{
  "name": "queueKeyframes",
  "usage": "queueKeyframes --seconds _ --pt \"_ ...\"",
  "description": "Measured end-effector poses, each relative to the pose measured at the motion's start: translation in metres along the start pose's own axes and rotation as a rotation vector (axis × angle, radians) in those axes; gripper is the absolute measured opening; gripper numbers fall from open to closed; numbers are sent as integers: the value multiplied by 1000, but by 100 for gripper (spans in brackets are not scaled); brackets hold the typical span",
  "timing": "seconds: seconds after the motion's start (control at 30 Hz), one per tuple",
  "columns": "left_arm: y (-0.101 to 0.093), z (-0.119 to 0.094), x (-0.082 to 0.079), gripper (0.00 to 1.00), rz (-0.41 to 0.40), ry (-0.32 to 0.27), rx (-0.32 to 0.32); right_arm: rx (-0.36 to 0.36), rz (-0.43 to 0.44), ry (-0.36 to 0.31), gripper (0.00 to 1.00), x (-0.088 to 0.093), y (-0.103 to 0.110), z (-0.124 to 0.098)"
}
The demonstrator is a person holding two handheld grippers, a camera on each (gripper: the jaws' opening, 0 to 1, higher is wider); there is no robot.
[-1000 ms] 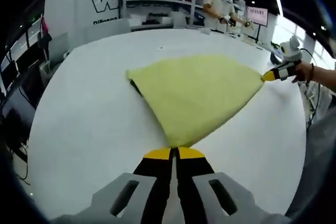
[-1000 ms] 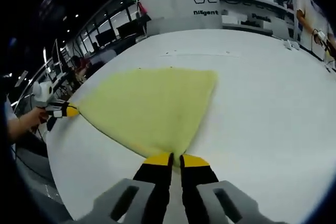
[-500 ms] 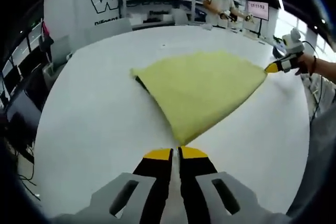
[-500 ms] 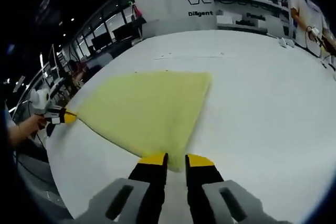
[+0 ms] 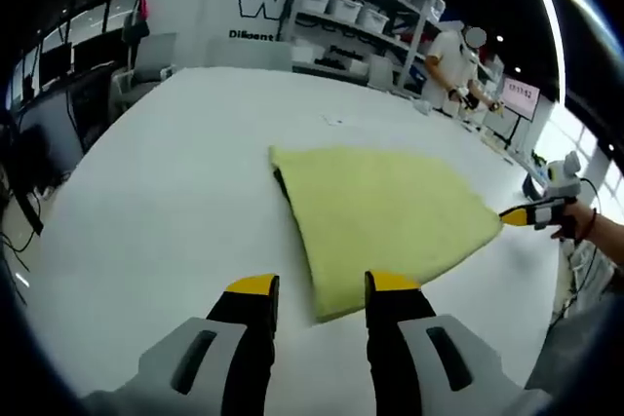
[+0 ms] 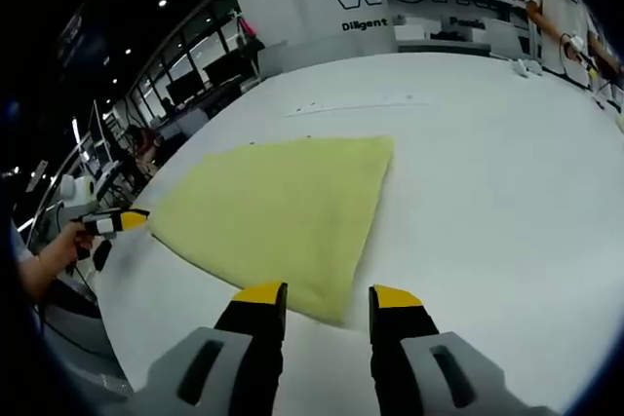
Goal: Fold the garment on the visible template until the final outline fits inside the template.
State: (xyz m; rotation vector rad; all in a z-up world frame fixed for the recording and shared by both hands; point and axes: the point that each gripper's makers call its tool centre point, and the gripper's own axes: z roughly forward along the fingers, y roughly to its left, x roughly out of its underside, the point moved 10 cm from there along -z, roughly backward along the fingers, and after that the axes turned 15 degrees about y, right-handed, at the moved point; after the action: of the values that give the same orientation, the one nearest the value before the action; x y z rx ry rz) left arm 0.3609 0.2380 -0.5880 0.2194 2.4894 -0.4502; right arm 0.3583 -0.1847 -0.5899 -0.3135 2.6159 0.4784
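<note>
White table (image 5: 146, 202), yellow garment (image 5: 385, 211) between open left claw (image 5: 314, 287) tips.

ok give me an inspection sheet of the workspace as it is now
surface: white table, bare around the cloth; no template outline can be made out on it
job's things: yellow cloth lying folded and flat on the table, a dark edge showing along one side
clutter: a few small specks on the table beyond the cloth, too small to identify
grippers: left gripper open, jaws either side of the cloth's near corner, not gripping; right gripper open, likewise at its corner
cables: some by the floor at the table's edge in the left gripper view
surroundings: shelves with white bins, a wall with lettering, a person standing at the far end
</note>
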Motion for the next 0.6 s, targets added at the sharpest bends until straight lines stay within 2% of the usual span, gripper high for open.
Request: queueKeyframes --seconds 0.13,0.17,0.23,0.3,0.33,0.6 --pt "-1 8 4 32 -30 46 -12 4 9 19 27 -1 -1 6" --pt "-1 10 7 30 -25 80 -17 4 11 23 26 -1 -1 6" --pt "-3 8 6 19 -14 67 -18 6 10 27 20 -1 0 7" --pt "-5 6 7 8 -17 72 -15 25 6 37 6 0 -1 8" --pt "-7 6 7 6 -7 75 -10 37 -12 45 3 0 -1 9" --pt "-8 1 9 3 69 81 -31 36 -37 56 0 2 2 8"
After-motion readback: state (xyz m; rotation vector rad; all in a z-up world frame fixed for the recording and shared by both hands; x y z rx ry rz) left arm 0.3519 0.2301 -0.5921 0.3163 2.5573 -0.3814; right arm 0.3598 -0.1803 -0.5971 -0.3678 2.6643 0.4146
